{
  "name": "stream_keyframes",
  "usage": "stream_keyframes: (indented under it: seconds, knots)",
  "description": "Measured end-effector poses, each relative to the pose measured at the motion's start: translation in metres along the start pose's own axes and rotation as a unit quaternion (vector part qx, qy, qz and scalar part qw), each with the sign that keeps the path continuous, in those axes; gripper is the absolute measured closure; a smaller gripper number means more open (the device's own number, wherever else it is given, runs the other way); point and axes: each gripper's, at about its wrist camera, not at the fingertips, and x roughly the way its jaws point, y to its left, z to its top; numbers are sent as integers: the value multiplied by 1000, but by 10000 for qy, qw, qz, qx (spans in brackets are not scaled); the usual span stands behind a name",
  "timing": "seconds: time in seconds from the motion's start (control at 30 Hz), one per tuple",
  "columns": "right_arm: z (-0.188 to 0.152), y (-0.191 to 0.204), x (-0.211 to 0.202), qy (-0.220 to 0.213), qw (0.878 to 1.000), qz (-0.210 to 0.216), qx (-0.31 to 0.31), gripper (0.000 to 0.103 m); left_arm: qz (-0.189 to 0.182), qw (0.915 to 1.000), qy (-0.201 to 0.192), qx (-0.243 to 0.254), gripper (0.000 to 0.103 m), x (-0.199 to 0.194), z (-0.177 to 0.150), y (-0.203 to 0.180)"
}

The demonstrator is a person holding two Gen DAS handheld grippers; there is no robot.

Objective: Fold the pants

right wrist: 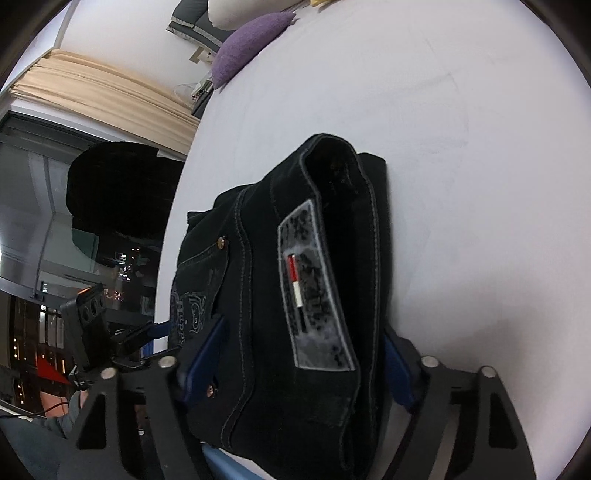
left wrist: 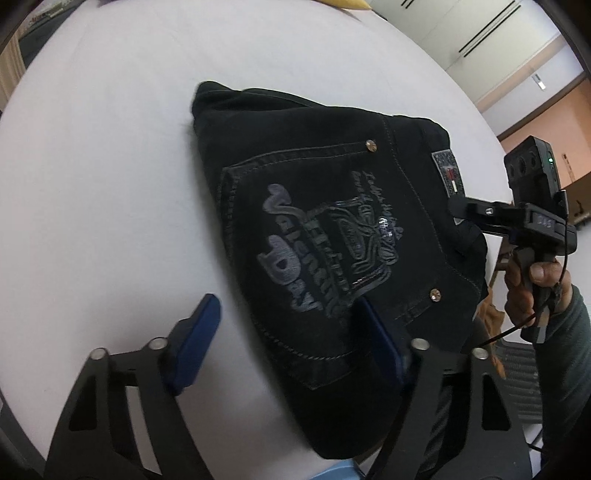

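Note:
Black jeans [left wrist: 314, 221] lie folded into a compact bundle on a white round table [left wrist: 110, 166], back pocket with grey embroidery facing up. My left gripper [left wrist: 291, 343] is open, its blue pads [left wrist: 195, 339] straddling the bundle's near edge. In the right wrist view the jeans [right wrist: 288, 295] show the waistband end with a grey label [right wrist: 314, 288]. My right gripper [right wrist: 295, 369] is open around that waistband end, one blue pad [right wrist: 203, 354] on each side. It also shows in the left wrist view [left wrist: 461, 210] at the waistband.
A purple cushion [right wrist: 251, 37] and a white pillow [right wrist: 240, 11] lie at the table's far edge. A beige curtain [right wrist: 92, 92] and a dark window are beyond the table. The table edge runs close to the jeans on the right.

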Motion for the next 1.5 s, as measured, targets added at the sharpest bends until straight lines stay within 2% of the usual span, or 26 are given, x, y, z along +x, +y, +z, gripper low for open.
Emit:
stream_keyframes:
  seconds: [0.03,0.1,0.2,0.33,0.4,0.5,0.67,0.8,0.93,1.07,1.2,1.3,1.37,1.43,1.47,1.5]
  knots:
    - [-1,1,0,10,9999,-98,-45,34,-72,10000,29,2,43,2,1,-1]
    - [0,0,-2,6,9995,-308,-85,51,-59,10000,51,47,49,5,3,-6]
    - [-2,1,-7,-66,9990,-439,-68,63,21,9999,41,145,55,9,5,-12]
    - [-7,16,-11,-177,9962,-792,-331,71,-14,9998,-76,174,67,6,6,-15]
    - [-9,28,-16,-269,9938,-949,-506,78,-29,9997,-142,178,74,3,7,-18]
    - [-11,52,-24,-384,9898,-1103,-814,82,-61,9994,-247,225,80,-4,5,-20]
    - [-11,95,-38,-566,9821,-1244,-1297,83,-255,9984,-496,82,84,-32,7,-11]
    - [4,130,-39,-688,9782,-1106,-1615,83,-167,9964,-829,14,84,-64,18,9]
    - [41,159,-24,-774,9748,-944,-1868,83,93,9927,-1204,-33,84,-97,44,41]
    - [92,178,16,-733,9766,-723,-1887,83,436,9904,-1313,-42,84,-106,78,79]
    - [139,169,64,-637,9824,-638,-1637,83,652,9909,-1179,-11,84,-84,114,117]
    - [160,152,89,-564,9868,-608,-1388,83,713,9919,-1052,28,83,-61,138,135]
    - [168,128,110,-356,9907,-659,-1134,83,692,9936,-885,-77,82,-32,144,141]
    - [168,104,125,-227,9932,-782,-835,78,623,9948,-785,-190,76,-6,144,148]
    - [164,87,131,-212,9949,-757,-639,67,656,9943,-819,-195,69,1,142,150]
    - [160,78,132,-302,9963,-601,-531,61,701,9933,-894,-201,57,5,138,151]
